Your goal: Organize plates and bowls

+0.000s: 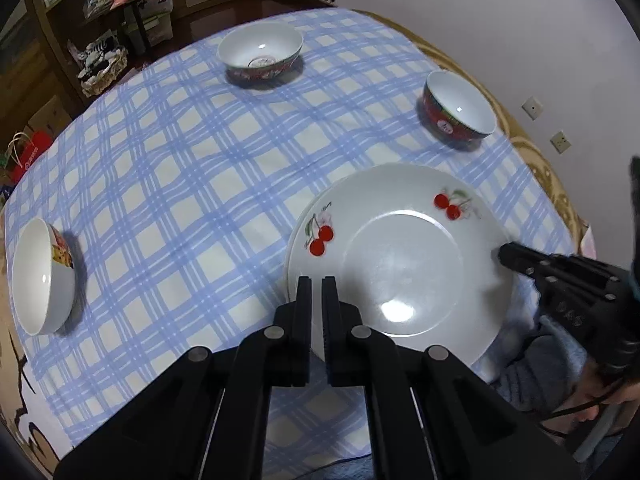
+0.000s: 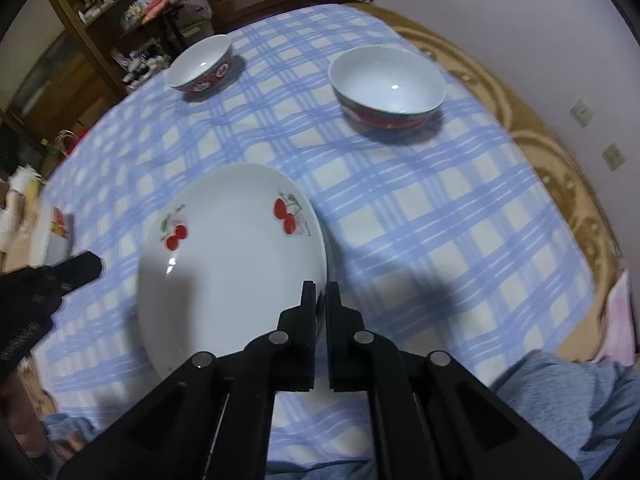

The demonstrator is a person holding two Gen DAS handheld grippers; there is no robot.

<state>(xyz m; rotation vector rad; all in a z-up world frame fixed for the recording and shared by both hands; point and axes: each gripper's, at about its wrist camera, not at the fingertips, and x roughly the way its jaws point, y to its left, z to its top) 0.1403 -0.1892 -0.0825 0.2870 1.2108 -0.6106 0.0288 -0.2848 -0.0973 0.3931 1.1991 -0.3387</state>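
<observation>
Both the left gripper (image 1: pixel 317 280) and right gripper (image 2: pixel 320 285) clamp opposite rims of the cherry plate (image 1: pixel 400 272), apparently stacked on another; the next move calls for a level, joint placement.

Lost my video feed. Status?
Left gripper and right gripper both shut on cherry plate rim. Three bowls apart on table. Nothing in the way.

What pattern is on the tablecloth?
The tablecloth is a blue and white check, clearest in the left wrist view.

Both grippers – left (image 1: pixel 316 282), right (image 2: pixel 320 286) – jaws clamped
</observation>
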